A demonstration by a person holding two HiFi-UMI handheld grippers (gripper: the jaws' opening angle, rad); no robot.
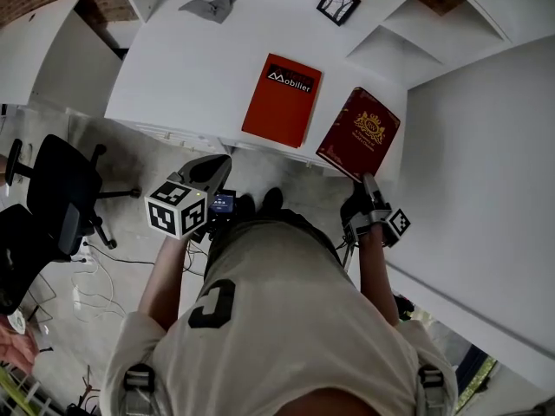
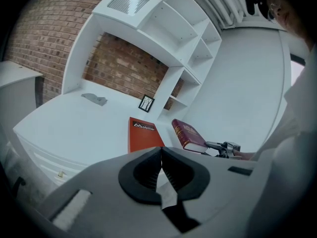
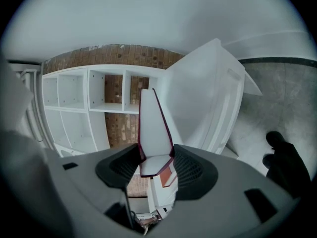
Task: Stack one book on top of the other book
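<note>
Maroon hardback book [image 1: 360, 133] with gold crest is clamped at its near edge in the right gripper [image 1: 364, 180]. The right gripper view shows the jaws pressed on both covers, with the white page block between them. The book looks tilted, its near end overhanging the front edge of the white desk [image 1: 191, 68]; can't tell if the far end touches the desktop. It sits just right of the orange-red Mobilier book [image 1: 282, 100], which lies flat on the desk; the two are apart with no overlap. The left gripper [image 1: 217, 170] hangs below the desk edge on the left with its jaws together and nothing between them. A small framed picture [image 1: 338, 3] and a grey crumpled thing [image 1: 208, 7] sit at the back of the desk, clear of the books. Step in hand: carry phase, book gripped but not yet placed. Next move likely calls for lifting clear of the orange-red cover, shifting leftward over it, levelling the book, squaring the edges, then releasing.
</note>
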